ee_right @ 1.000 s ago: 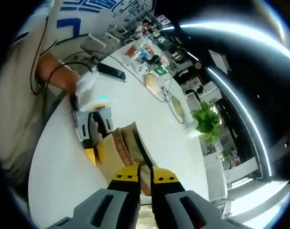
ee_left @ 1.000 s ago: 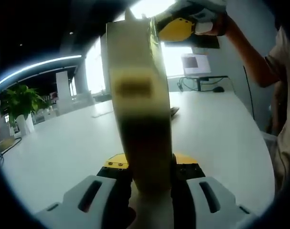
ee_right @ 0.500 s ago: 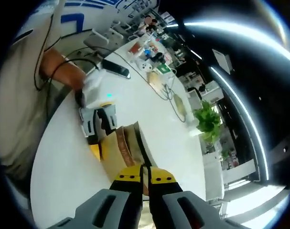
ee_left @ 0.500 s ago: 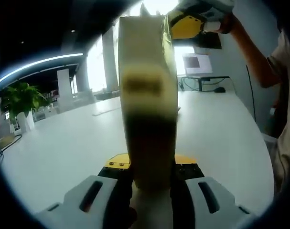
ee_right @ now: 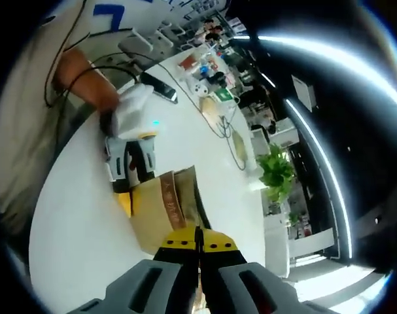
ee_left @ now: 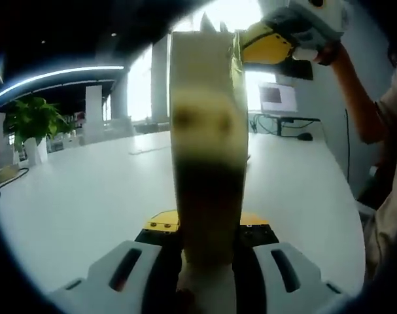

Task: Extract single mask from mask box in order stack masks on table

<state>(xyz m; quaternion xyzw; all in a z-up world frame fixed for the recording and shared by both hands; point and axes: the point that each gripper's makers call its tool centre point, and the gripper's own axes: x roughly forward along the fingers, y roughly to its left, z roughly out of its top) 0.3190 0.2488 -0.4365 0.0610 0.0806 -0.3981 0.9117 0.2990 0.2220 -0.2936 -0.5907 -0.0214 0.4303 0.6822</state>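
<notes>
- The left gripper (ee_left: pixel 205 261) clamps the mask box (ee_left: pixel 206 144), holding it upright above the white table (ee_left: pixel 80 203).
- The right gripper (ee_right: pixel 198 243), jaws pressed together on a thin edge I can't identify, sits at the top of the box.
- A potted plant (ee_right: pixel 276 173) stands further along the table.

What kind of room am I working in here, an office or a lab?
Probably an open-plan office or lab: a long white table, a computer monitor at the far end, a potted plant, and a cluttered bench of cables and small devices beyond.
</notes>
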